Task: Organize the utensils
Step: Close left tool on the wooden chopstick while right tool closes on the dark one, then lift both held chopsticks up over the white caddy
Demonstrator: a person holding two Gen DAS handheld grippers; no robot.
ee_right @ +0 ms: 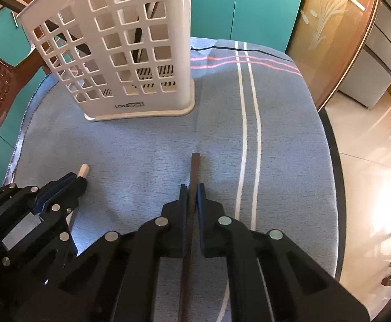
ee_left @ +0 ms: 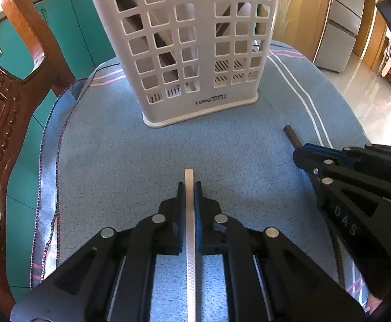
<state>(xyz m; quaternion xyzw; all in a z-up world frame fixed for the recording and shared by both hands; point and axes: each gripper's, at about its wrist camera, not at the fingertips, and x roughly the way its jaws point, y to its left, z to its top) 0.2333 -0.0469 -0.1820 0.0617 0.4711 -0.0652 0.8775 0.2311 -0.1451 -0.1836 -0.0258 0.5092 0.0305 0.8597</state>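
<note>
Two slim utensils are clamped, one in each of my grippers. My left gripper (ee_left: pixel 189 187) pinches a pale, flat patterned stick (ee_left: pixel 189 230); my right gripper (ee_right: pixel 192 190) grips a dark brown stick (ee_right: pixel 192 177). Both sticks' rear ends run out of view beneath the cameras. Ahead on the blue-cloth-covered bench (ee_left: pixel 141 155) stands a white perforated plastic utensil basket (ee_left: pixel 195 53), its top cut off and dark contents only glimpsed through the holes.

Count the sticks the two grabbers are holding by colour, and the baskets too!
White stick, in the left gripper: 1
Dark brown stick, in the right gripper: 1
White basket: 1
Total: 3 things, on the blue cloth. Dark things inside the basket are too hidden to count.
</note>
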